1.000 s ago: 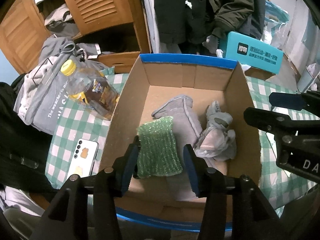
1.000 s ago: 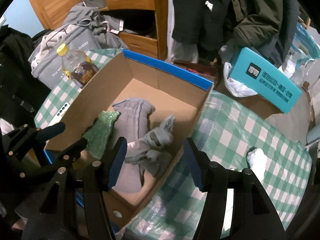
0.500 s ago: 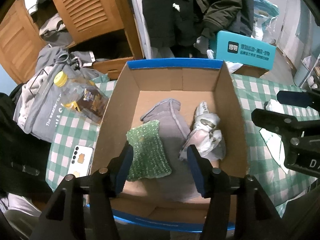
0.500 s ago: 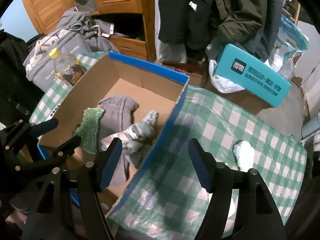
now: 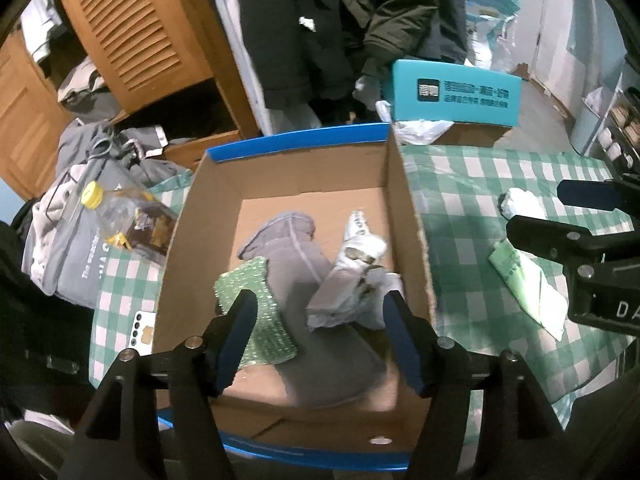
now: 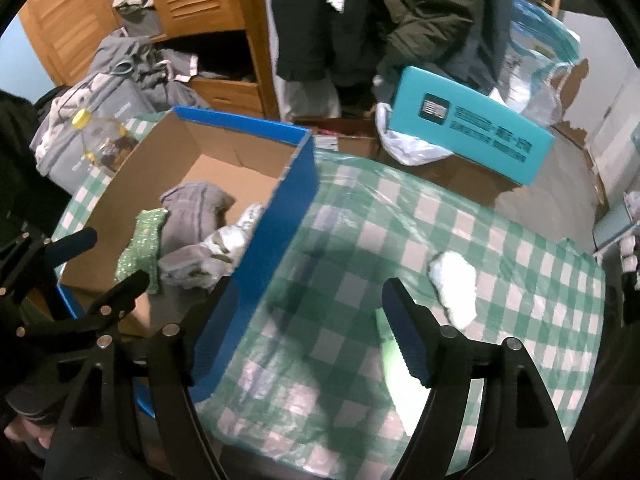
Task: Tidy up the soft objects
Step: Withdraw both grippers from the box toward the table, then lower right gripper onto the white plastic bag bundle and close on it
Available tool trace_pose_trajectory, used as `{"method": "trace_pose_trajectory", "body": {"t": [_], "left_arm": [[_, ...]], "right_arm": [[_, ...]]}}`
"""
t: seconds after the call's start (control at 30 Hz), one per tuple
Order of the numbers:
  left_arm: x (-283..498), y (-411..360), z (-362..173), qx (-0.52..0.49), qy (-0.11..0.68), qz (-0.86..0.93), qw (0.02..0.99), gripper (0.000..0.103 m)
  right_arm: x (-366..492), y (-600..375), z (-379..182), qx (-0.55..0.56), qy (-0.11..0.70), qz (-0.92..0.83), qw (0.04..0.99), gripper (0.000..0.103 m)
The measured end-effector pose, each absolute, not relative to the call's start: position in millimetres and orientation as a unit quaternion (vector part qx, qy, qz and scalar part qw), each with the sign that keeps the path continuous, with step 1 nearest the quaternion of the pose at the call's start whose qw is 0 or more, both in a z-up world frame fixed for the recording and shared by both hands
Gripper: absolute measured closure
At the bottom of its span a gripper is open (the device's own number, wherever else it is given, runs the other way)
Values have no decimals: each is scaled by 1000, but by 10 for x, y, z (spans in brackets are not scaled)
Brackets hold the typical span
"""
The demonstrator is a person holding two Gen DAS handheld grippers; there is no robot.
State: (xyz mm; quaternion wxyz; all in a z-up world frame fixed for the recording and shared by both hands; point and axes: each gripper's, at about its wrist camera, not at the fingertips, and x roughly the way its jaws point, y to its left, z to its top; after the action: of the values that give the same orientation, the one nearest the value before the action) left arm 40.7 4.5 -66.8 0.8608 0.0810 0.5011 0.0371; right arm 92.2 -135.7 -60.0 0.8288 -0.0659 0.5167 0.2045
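One cardboard box (image 5: 408, 216) containing three soft items: one green sponge cloth (image 5: 260, 320), one grey garment (image 5: 304, 280), one crumpled pale glove (image 5: 352, 280). On the checked cloth: one white wad (image 6: 456, 280), one pale green bag (image 5: 528, 280), one bottle (image 5: 124, 220), one phone (image 5: 142, 332).

Yellow-capped bottle (image 5: 120, 220), phone (image 5: 142, 330) (partly hidden), teal carton (image 5: 456, 94), perhaps a shoebox.

The teal rectangular cardboard box (image 5: 456, 94) beyond the far edge of the desk bears a dark square logo and two lines of dark characters, too small to read. The grey fabric bag (image 5: 70, 256) off the desk's left edge shows white lettering beginning "The", the rest unclear. The black body of the right gripper (image 5: 618, 304) shows the white letters "DA".
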Motion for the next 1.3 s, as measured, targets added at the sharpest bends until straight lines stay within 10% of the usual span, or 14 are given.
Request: {"method": "trace_pose_trajectory", "body": {"t": [1.3], "left_arm": [[1161,-1104,-1153,110,564,-49,817,27]], "right_arm": [[1555,-2633,-1246,-52,579,127,804,28]]}}
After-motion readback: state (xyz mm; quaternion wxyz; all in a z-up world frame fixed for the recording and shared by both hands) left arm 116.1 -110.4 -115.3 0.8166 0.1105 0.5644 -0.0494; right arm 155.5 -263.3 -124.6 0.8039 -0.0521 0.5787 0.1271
